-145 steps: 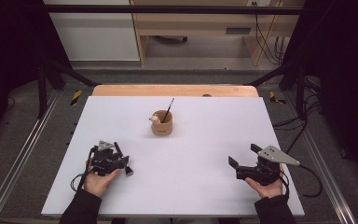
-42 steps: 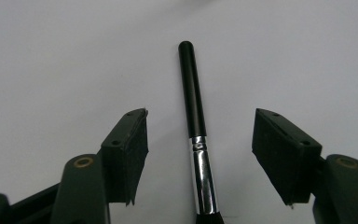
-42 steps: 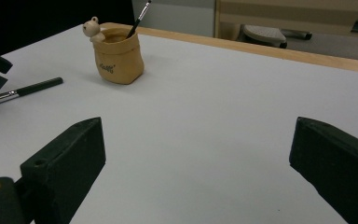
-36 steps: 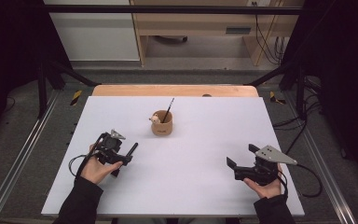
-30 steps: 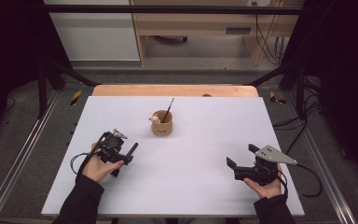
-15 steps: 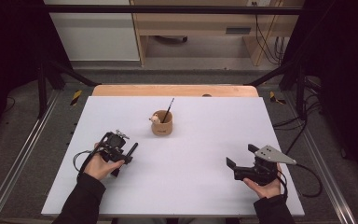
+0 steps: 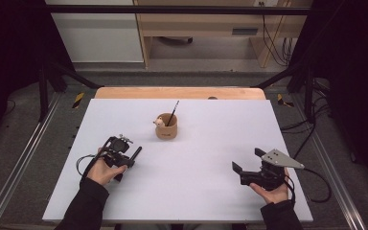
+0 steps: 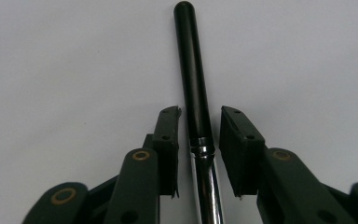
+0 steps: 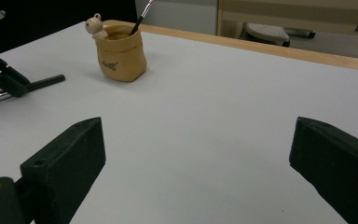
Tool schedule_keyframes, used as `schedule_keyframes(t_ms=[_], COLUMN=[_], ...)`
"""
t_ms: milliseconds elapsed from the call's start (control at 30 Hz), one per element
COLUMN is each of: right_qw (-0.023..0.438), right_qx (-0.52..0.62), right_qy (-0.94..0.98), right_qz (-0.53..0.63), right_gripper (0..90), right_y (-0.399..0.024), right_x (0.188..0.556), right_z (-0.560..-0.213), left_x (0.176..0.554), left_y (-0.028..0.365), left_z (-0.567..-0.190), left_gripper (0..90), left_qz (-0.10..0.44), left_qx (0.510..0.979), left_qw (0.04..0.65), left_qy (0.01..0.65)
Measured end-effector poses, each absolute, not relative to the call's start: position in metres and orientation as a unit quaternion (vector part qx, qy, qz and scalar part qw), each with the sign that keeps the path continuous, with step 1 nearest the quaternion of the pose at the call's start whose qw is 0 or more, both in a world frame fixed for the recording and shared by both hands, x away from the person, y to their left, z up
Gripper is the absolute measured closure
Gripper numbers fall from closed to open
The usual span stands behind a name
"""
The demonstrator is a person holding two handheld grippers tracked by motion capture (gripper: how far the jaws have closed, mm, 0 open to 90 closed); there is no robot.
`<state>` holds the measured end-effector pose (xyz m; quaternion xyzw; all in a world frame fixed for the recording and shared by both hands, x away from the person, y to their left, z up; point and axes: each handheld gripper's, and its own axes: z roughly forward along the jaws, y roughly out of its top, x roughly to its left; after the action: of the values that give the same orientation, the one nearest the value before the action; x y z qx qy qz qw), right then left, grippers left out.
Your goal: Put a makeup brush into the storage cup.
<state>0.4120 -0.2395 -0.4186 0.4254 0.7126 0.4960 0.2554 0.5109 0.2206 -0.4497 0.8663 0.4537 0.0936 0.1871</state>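
Left gripper view: black-handled, chrome-collared brush (image 8: pixel 193 88) lies between closing, not yet touching fingers (image 8: pixel 168 140).

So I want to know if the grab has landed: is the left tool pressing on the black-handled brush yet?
Apart on at least one side. The left gripper view shows the brush between the left tool's jaws, which have just been closing, with bare table visible between handle and right-hand pad.

Glossy black brush handle (image 8: pixel 193 79) with polished metal ferrule (image 8: pixel 207 186); matt white table (image 7: pixel 206 143); matt black tongs.
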Motion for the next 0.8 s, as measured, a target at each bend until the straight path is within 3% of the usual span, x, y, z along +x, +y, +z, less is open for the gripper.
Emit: schedule_keyframes(t_ms=[467,800], right_qw=[0.255,0.254], right_qx=[0.424,0.424], right_qy=[0.714,0.714], right_qz=[0.495,0.495], right_gripper=[4.1,4.1], right_y=[-0.2387,-0.2387], right_x=[0.4122,0.4123], right_z=[-0.4190,-0.4189], left_x=[0.5108,0.5112], left_y=[0.2198,0.2193], left_z=[-0.4492,-0.4482], left_gripper=[77.7,78.5], left_qz=[0.092,0.094], left_qx=[0.868,0.876], left_qw=[0.178,0.170], left_qy=[0.455,0.442])
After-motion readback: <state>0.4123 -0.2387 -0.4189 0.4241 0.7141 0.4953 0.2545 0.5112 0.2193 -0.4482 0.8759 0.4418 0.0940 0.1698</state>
